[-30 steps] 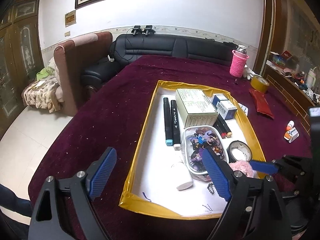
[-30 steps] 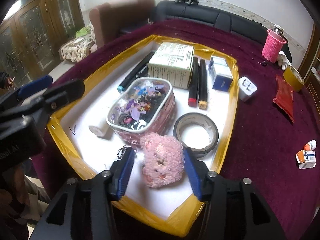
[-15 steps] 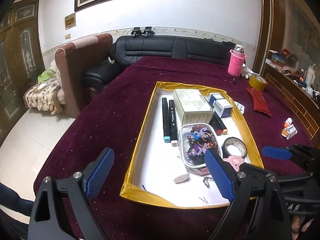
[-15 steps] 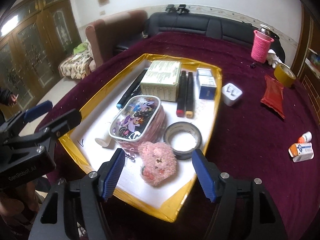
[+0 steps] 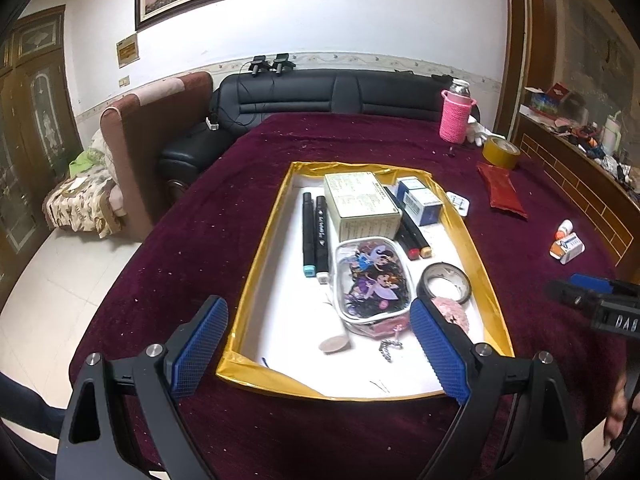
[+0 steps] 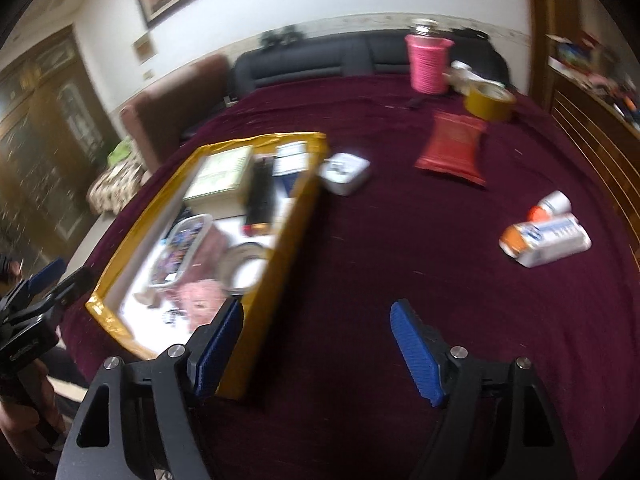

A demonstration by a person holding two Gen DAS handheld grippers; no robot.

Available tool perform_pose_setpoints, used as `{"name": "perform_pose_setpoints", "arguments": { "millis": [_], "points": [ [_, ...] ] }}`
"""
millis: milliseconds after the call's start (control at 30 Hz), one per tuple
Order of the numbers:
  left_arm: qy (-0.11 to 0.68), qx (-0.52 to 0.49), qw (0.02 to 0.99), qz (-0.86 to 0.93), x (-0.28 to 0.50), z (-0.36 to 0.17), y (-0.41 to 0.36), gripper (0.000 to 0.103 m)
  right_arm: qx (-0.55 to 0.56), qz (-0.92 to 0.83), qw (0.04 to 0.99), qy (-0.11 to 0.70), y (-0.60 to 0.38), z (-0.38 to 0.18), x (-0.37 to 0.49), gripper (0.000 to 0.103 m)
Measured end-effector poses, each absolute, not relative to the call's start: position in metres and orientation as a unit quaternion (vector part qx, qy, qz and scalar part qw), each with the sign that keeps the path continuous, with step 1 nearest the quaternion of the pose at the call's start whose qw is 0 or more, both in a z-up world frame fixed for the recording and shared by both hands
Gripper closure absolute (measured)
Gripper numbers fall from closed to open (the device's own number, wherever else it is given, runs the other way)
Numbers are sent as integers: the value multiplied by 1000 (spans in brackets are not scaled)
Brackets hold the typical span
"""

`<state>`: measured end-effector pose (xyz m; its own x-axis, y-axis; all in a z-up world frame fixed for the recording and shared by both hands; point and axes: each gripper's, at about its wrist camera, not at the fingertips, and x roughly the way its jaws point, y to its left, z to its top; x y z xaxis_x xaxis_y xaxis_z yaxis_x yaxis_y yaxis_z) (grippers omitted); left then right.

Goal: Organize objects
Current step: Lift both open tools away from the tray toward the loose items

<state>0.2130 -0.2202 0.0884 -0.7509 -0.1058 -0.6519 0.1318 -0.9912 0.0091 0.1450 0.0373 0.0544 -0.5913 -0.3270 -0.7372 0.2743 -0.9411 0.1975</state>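
My right gripper (image 6: 316, 344), jaws opening and empty, sat lower centre; the small white box (image 6: 546, 240) lay upper right, long axis slanting.

Dim indoor light, right-wrist motion blur

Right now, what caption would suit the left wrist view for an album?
Open left gripper poised over a gold-edged tray of markers, boxes, tape and a cartoon pouch.

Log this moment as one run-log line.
left gripper: open, empty | right gripper: opening, empty | pink puff: in tray
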Motion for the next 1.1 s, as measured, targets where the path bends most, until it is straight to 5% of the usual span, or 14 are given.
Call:
{"name": "perform_pose_setpoints", "arguments": {
  "millis": [800, 1100],
  "points": [
    [-89, 386, 10, -918, 154, 84, -118, 11, 413, -892, 32, -180, 225, 29, 121, 20],
    [-51, 418, -56, -905, 121, 82, -86, 11, 406, -887, 5, -220, 273, 21, 107, 20]
  ]
}}
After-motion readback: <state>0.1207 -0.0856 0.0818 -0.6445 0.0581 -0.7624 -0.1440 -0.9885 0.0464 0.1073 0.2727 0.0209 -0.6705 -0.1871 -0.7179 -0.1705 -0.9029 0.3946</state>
